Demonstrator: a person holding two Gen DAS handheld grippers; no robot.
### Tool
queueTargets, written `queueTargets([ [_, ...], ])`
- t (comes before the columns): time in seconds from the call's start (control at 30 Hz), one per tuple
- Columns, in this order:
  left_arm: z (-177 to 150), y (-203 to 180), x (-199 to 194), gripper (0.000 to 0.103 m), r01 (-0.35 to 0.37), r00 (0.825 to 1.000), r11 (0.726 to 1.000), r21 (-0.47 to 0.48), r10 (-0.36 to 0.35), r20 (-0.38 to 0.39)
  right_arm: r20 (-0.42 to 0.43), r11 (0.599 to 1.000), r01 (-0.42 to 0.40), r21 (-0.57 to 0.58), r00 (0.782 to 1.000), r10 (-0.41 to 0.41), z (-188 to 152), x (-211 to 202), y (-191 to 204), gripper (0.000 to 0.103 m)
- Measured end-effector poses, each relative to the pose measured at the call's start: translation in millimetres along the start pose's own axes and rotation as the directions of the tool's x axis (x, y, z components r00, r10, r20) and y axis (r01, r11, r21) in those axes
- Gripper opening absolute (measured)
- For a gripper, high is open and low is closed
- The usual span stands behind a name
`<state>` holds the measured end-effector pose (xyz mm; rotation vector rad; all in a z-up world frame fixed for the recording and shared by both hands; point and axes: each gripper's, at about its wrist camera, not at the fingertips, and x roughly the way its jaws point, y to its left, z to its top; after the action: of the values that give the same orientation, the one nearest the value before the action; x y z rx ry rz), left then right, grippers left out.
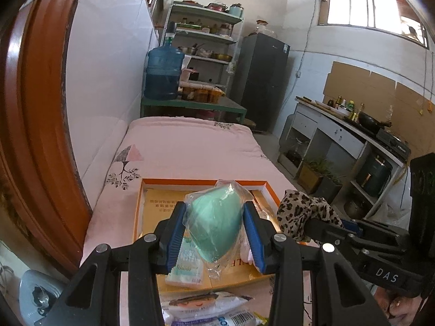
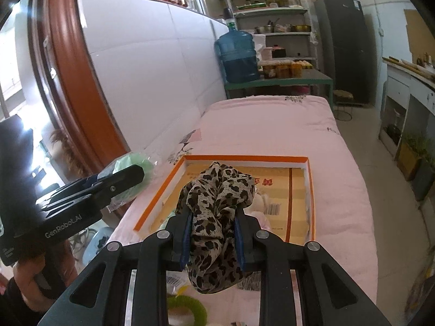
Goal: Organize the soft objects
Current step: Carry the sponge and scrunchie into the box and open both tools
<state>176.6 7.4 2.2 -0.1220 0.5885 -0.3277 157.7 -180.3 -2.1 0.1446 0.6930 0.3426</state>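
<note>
Both grippers held side by side, each clamped on something soft.

The left gripper (image 1: 214, 228) points forward and down, its blue pads (image 1: 176, 231) pressing both sides of a bagged green sponge (image 1: 217, 225). The right gripper (image 2: 213, 233) sits just beside it at a like tilt, jaws narrower, pinching a leopard cloth (image 2: 217, 217) that bunches above the fingertips and hangs below them. A hand (image 2: 30, 279) grips the left handle from beneath; fingers of the other hand (image 1: 397, 307) show under the right handle.
</note>
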Motion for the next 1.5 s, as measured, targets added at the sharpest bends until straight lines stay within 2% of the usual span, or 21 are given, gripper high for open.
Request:
queueTargets([
  [0.47,3.4,4.4,53.5,0.043,0.051,0.993,0.995,-0.083,-0.059,-0.104,-0.023,0.986,0.144,0.082,0.99,-0.142,5.9,21.9,-50.1,0.026],
  [0.73,-11.1,-8.4,82.8,0.043,0.043,0.983,0.996,-0.077,-0.056,-0.177,-0.103,0.979,0.182,0.092,0.98,-0.173,-5.7,53.3,-69.7,0.026],
  [0.97,-20.9,-7.0,100.8,0.043,0.026,0.973,0.996,-0.082,-0.044,-0.226,-0.137,0.979,0.19,0.078,0.974,-0.178,-13.6,77.1,-73.4,0.026],
  [1.5,-35.2,-1.1,134.6,0.043,0.007,0.922,0.993,-0.114,-0.051,-0.383,-0.193,0.977,0.203,0.063,0.963,-0.187,-24.8,99.9,-80.0,0.027],
])
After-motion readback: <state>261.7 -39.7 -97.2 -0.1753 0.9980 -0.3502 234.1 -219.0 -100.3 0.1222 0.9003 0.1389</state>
